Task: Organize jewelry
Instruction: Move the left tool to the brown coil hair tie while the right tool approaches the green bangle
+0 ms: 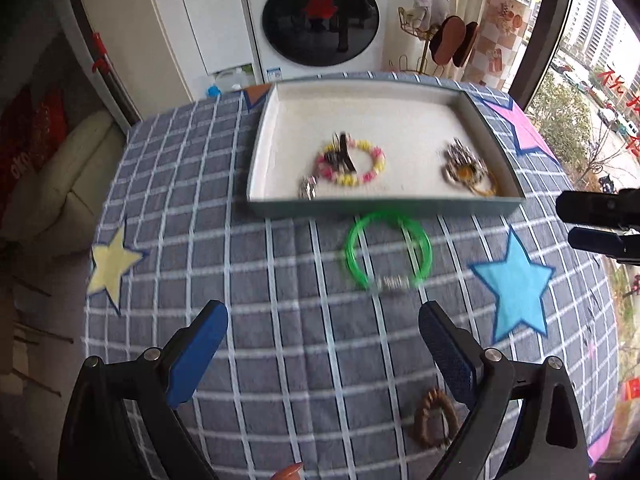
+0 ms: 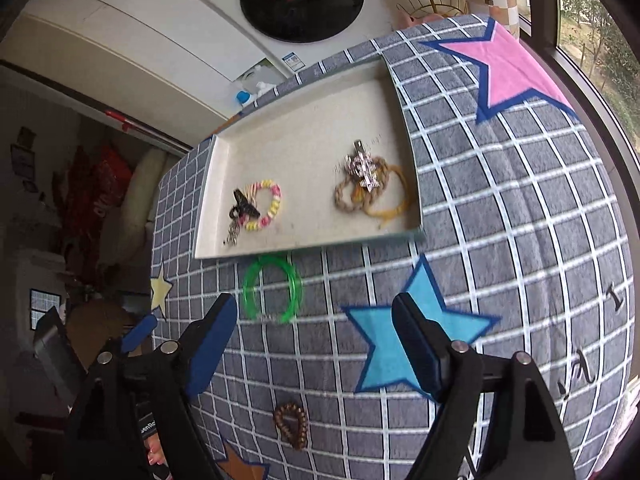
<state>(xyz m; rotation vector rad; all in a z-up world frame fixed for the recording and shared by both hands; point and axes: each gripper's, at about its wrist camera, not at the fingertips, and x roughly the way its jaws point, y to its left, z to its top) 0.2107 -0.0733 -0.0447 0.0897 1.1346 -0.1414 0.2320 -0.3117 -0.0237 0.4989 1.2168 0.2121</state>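
Note:
A shallow tray (image 1: 256, 152) (image 2: 400, 92) sits on the checked cloth. In it lie a pink-yellow bead bracelet (image 1: 374, 160) (image 2: 274, 204) with a black clip (image 1: 345, 152) (image 2: 242, 206), and a silver brooch (image 1: 458, 156) (image 2: 362, 168) on a braided cord and yellow band (image 2: 396, 200). A green bangle (image 1: 386, 252) (image 2: 272, 288) lies on the cloth just before the tray. A brown coil hair tie (image 1: 434, 418) (image 2: 292, 424) lies nearer. My left gripper (image 1: 323, 328) is open and empty above the cloth, short of the bangle. My right gripper (image 2: 314, 316) is open and empty beside the bangle.
A washing machine (image 1: 320, 12) stands behind the table. A gold hat rack (image 1: 436, 40) stands at the back right by the window. The right gripper's fingers (image 1: 596, 220) show at the right edge of the left wrist view. Coloured stars mark the cloth.

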